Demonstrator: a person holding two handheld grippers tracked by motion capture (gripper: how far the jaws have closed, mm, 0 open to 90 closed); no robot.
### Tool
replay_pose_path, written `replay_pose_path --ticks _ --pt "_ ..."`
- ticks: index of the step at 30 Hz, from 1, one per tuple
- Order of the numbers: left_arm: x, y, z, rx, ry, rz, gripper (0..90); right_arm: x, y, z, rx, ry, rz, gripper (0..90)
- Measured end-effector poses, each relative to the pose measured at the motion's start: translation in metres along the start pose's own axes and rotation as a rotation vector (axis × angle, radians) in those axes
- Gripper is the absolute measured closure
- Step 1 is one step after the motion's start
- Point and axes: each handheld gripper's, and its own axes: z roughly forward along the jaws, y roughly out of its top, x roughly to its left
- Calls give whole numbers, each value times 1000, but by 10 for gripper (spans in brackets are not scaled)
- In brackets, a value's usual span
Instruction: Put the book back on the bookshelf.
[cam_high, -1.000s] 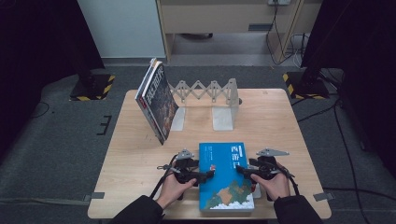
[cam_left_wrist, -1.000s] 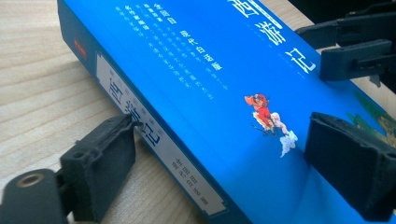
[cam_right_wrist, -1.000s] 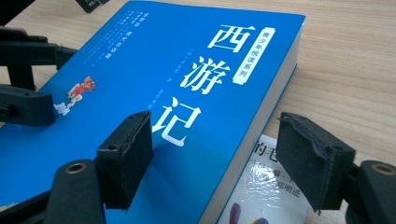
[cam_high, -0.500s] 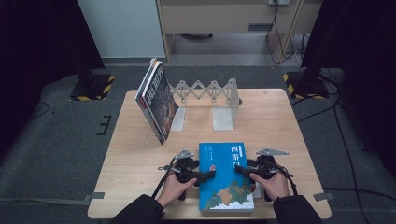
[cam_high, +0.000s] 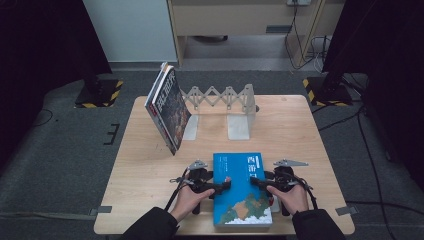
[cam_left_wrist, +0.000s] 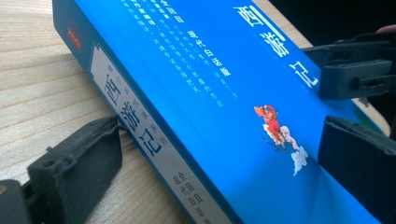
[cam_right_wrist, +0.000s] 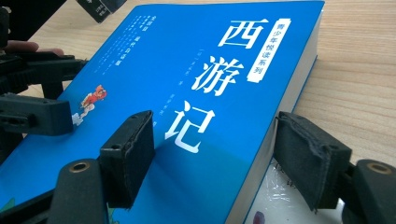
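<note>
Straddling opposite edges of the blue book lying flat at the table's near edge, the left gripper stands fully open around the spine, the right gripper part-open, neither pinching yet; both should close evenly before lifting.

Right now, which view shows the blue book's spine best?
The left gripper view: the blue book's spine runs across it, with its white label readable. The high view shows the book flat from above, cover only. The right gripper view shows the cover and the page edge.
</note>
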Motion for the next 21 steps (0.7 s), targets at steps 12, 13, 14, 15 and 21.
replay_pose_path --ticks 12,13,14,15,21 --pt "5 2 -6 10 -1 -54 115 0 0 1 4 7 10 284" --pt "5 2 -7 13 -2 -62 124 0 0 1 3 6 9 284" --pt "6 2 -8 16 -8 -73 133 0 0 1 4 6 11 283" --pt "6 3 -8 22 -12 -80 145 0 0 1 4 6 14 284" --pt "9 3 -9 38 -46 -126 209 0 -1 1 1 4 19 281"
